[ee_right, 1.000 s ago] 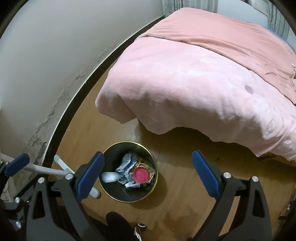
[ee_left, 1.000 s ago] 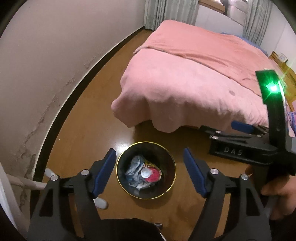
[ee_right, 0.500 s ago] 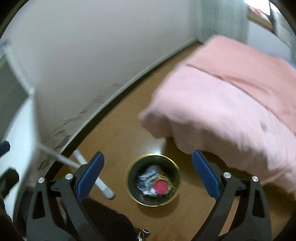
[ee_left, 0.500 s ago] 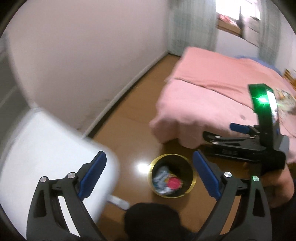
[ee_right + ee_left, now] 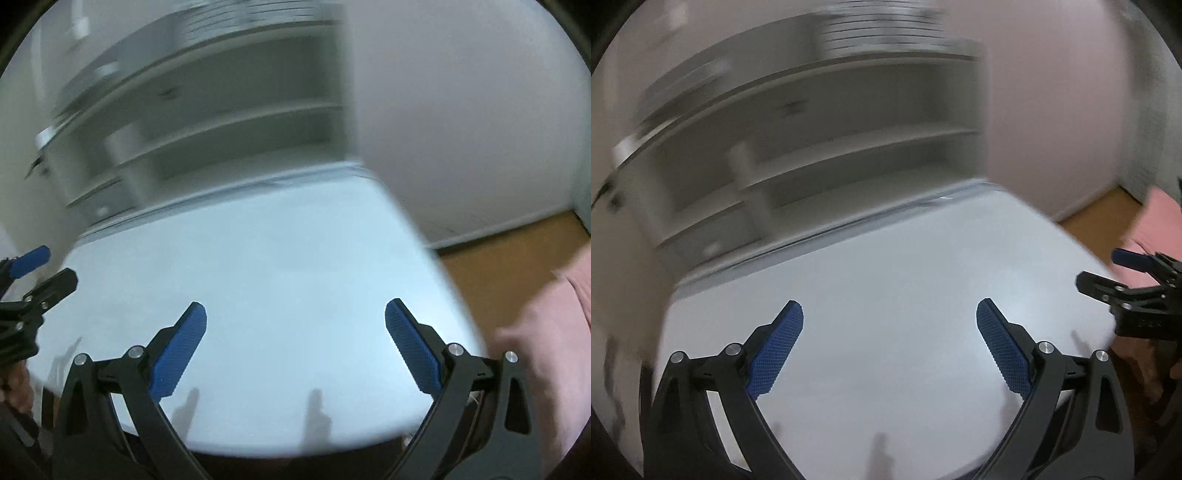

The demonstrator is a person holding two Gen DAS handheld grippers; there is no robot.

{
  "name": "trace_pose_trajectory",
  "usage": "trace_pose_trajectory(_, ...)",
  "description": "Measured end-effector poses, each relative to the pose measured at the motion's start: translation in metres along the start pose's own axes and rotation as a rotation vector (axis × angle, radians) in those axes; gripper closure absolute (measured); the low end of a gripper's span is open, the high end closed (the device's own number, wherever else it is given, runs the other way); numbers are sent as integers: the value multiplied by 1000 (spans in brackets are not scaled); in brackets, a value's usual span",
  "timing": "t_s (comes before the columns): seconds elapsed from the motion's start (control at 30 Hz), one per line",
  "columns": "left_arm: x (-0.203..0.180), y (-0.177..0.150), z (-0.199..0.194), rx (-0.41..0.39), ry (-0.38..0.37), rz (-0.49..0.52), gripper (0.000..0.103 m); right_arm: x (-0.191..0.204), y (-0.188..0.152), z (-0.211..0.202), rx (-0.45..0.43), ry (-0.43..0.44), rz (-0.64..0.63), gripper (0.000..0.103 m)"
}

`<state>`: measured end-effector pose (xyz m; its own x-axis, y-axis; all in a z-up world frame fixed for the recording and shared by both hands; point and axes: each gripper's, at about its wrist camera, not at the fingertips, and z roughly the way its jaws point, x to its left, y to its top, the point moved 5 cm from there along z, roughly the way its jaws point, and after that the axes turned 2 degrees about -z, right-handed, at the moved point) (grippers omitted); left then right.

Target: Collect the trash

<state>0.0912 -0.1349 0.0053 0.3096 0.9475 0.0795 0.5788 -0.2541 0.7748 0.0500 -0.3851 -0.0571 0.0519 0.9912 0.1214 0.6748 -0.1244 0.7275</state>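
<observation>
Left gripper [image 5: 889, 341] and right gripper [image 5: 295, 341] hover wide open and empty above the white table [image 5: 277, 266]; no trash visible, so weight, stiffness and grasp point remain undetermined

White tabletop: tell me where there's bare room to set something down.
The white tabletop looks bare throughout, from the shelf unit at its far edge to the near edge under the open right tongs. Left tongs are open too. Nothing crowds it; the views are blurred.
</observation>
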Motion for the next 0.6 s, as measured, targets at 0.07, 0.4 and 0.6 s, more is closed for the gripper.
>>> trace_pose_trajectory(0.07,34,-7,-7,2,50,-61,11,34,7,9,5,48,-51,9)
trace_pose_trajectory(0.4,127,-40,-27,19,180,-235,11,126,25,27,18,114,-195,8)
trace_pose_trajectory(0.6,148,-44,-27,14,185,-259,11,134,25,32,27,107,-196,8)
